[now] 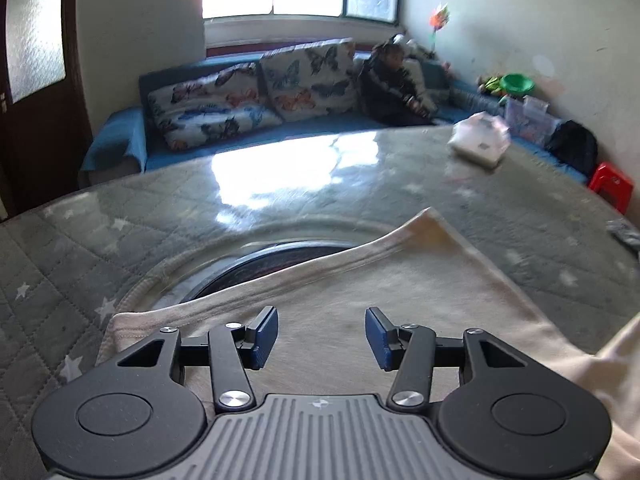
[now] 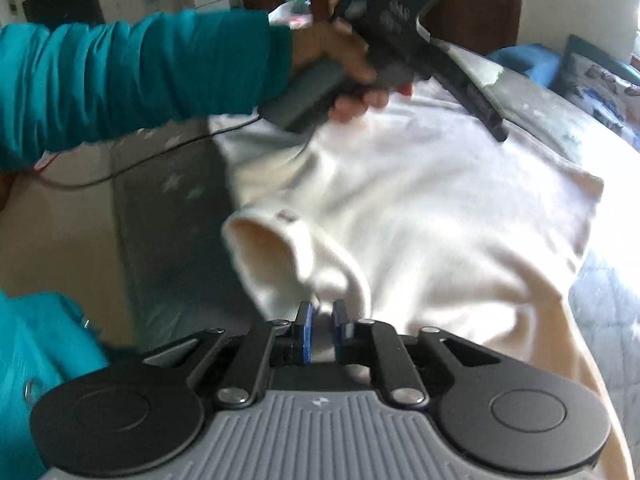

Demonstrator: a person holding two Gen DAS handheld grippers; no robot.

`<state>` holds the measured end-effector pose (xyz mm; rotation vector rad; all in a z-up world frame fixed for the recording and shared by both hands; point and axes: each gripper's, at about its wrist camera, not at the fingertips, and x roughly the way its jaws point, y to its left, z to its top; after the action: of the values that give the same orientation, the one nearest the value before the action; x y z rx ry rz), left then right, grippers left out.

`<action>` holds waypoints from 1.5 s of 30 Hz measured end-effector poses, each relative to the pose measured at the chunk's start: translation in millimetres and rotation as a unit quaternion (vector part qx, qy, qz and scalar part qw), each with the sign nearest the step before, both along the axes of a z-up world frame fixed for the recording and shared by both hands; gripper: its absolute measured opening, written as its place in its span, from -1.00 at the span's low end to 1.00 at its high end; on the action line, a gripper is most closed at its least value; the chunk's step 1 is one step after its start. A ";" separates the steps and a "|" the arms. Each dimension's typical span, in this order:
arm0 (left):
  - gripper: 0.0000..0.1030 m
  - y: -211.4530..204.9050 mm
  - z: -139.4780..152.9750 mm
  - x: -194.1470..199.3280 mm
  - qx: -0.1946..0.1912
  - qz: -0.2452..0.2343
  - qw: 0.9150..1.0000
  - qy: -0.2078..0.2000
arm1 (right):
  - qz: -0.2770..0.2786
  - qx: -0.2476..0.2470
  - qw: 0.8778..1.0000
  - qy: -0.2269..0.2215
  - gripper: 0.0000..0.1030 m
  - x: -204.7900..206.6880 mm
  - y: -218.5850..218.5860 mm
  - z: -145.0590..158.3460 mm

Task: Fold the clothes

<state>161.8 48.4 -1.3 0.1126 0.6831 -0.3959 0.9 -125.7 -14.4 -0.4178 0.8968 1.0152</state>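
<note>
**Cream garment on quilted table, one fold pinched**

While the left gripper (image 1: pixel 321 334) hangs over the garment (image 1: pixel 400 292) with its jaws wide and nothing between them, the right gripper (image 2: pixel 320 330) has its jaws narrow, closed on a bunched fold of the same cloth.

- Garment: cream, spread over the table (image 1: pixel 200 216). In the left wrist view it fills the frame from 5 to 7 o'clock, one corner pointing toward 1 o'clock. In the right wrist view it runs from centre to 3 o'clock, with an open cuff or sleeve end (image 2: pixel 260 240) at 9 o'clock of the pinch.
- Table: grey quilted cover with white stars under a glossy top, window glare at 12 o'clock of centre.
- Left hand (image 2: pixel 340 60): teal sleeve (image 2: pixel 140 76), gripping the other tool's handle at 12 o'clock in the right wrist view; a thin cable (image 2: pixel 160 152) trails toward 9 o'clock.
- Sofa (image 1: pixel 120 136): blue, butterfly cushions (image 1: pixel 256 92), at 11 o'clock beyond the table; a seated person (image 1: pixel 394 84) at 1 o'clock.
- White packet (image 1: pixel 480 142) on the table's far edge, 2 o'clock.
- Red stool (image 1: pixel 610 184), 3 o'clock.
</note>
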 end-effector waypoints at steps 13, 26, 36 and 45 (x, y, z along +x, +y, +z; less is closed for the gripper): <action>0.01 -56.2 7.0 -148.7 -0.005 -0.102 0.994 -0.045 | -0.214 0.013 0.976 -0.031 -0.71 -18.2 -100.6 19.8; 0.01 -84.9 -8.8 -200.2 0.005 -0.130 0.991 -0.040 | -0.485 0.012 0.873 -0.044 -0.31 -5.6 -230.0 -11.4; 0.01 -93.0 -19.5 -209.8 0.013 -0.134 0.991 -0.021 | -0.461 -0.008 0.884 -0.073 -0.71 2.3 -222.0 -6.1; 0.03 -95.0 -21.9 -210.6 0.015 -0.135 0.991 -0.016 | -0.485 0.012 0.872 -0.062 -0.36 0.4 -232.3 -13.8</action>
<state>-48.8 -46.6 -23.1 0.2409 0.6447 -0.6430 1.3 -358.0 -28.2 0.0258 0.8226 0.0651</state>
